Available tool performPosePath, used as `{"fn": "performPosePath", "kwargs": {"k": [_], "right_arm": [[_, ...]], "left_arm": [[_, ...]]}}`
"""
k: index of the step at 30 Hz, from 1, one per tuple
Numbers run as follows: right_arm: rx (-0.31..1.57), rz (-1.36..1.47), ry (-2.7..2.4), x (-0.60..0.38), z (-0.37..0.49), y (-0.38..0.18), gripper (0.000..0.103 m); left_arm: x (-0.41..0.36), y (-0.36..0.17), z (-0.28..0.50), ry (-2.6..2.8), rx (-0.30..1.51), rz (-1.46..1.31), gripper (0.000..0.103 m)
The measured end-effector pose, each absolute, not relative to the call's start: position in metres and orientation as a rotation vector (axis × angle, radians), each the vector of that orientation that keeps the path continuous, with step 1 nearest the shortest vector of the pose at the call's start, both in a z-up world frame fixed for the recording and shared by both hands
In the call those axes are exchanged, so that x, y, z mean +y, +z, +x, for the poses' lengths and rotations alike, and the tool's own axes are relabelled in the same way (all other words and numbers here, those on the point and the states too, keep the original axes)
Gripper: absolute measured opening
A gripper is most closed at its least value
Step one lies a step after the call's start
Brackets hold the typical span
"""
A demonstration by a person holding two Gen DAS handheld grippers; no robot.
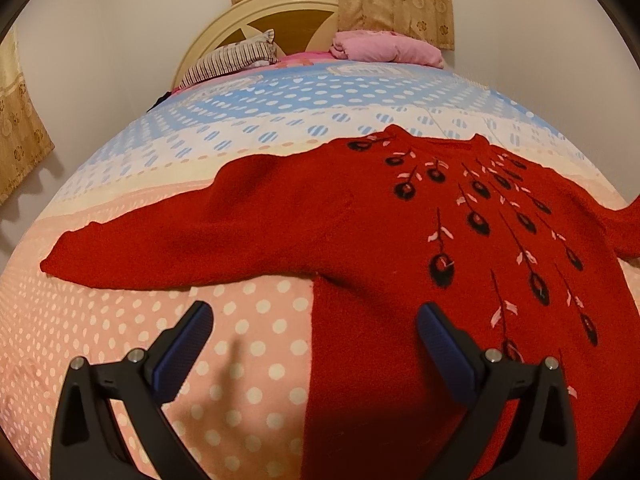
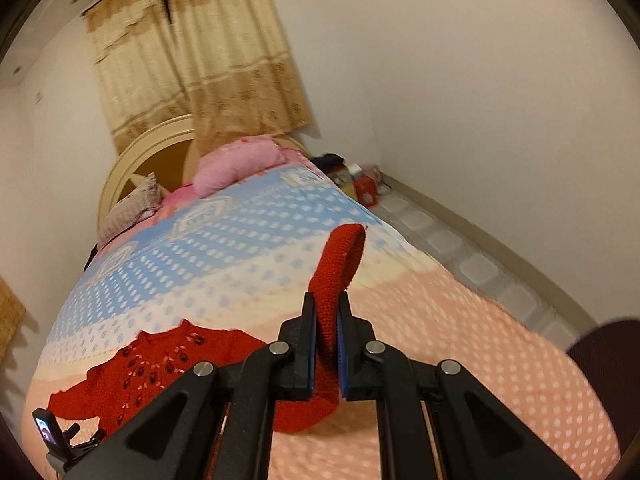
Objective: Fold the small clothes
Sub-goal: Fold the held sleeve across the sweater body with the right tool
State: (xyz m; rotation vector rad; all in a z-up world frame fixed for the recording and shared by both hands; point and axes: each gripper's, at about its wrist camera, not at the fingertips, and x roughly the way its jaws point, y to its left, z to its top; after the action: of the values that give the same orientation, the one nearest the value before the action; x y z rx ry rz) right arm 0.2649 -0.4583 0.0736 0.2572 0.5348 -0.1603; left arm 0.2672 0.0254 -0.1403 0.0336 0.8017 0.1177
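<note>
Your right gripper (image 2: 327,320) points slightly downward, jaws clamped on the red sweater's (image 1: 400,240) sleeve cuff (image 2: 340,264), lifted above the bed (image 2: 460,340). Your left gripper (image 1: 314,320) tilts downward, jaws apart, over the sweater's hem, lower frame.

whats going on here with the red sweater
A person is folding a red sweater spread on a polka-dot bedspread. The right tongs are shut on one sleeve, held up off the bed. The left tongs hang open over the sweater's lower edge, gripping nothing.
</note>
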Motion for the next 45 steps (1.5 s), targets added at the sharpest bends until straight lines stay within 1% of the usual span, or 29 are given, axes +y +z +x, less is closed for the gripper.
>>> {"fn": "performPosePath", "kwargs": {"k": [4,10,15,24,30,33,36,38,39,40,41,42,45], "right_arm": [[0.507,0.190,-0.112,-0.419,0.281,0.098,0.007],[0.498,0.120,-0.035,-0.364,0.303,0.116,0.007],[0.506,0.083,0.030,-0.324,0.317,0.117,0.007],[0.538,-0.029,0.191,-0.211,0.347,0.099,0.007],[0.596,-0.084,0.304,-0.130,0.370,0.054,0.007],[0.623,-0.131,0.339,-0.084,0.383,0.009,0.007],[0.707,-0.169,0.396,-0.040,0.401,-0.053,0.008],[0.804,-0.175,0.458,-0.016,0.412,-0.103,0.009],[0.854,-0.179,0.475,-0.009,0.416,-0.122,0.011],[0.909,-0.188,0.484,-0.003,0.419,-0.140,0.025],[0.936,-0.191,0.493,-0.002,0.416,-0.152,0.048],[0.939,-0.178,0.520,-0.003,0.411,-0.155,0.056],[0.904,-0.144,0.581,-0.022,0.392,-0.144,0.057]], "left_arm": [[0.031,-0.140,0.265,0.115,0.800,0.010,0.103],[0.041,-0.142,0.262,0.119,0.794,-0.013,0.103],[0.047,-0.144,0.261,0.120,0.795,-0.022,0.103],[0.065,-0.145,0.257,0.130,0.793,-0.042,0.103],[0.079,-0.151,0.253,0.151,0.804,-0.051,0.103],[0.083,-0.153,0.252,0.159,0.814,-0.054,0.103],[0.083,-0.154,0.251,0.164,0.822,-0.039,0.103],[0.083,-0.154,0.249,0.165,0.825,-0.026,0.103],[0.083,-0.153,0.248,0.165,0.826,-0.018,0.103],[0.084,-0.152,0.247,0.167,0.825,-0.012,0.103],[0.085,-0.151,0.246,0.167,0.824,-0.008,0.103],[0.086,-0.150,0.246,0.166,0.824,-0.007,0.103],[0.090,-0.148,0.251,0.130,0.845,-0.030,0.103]]}}
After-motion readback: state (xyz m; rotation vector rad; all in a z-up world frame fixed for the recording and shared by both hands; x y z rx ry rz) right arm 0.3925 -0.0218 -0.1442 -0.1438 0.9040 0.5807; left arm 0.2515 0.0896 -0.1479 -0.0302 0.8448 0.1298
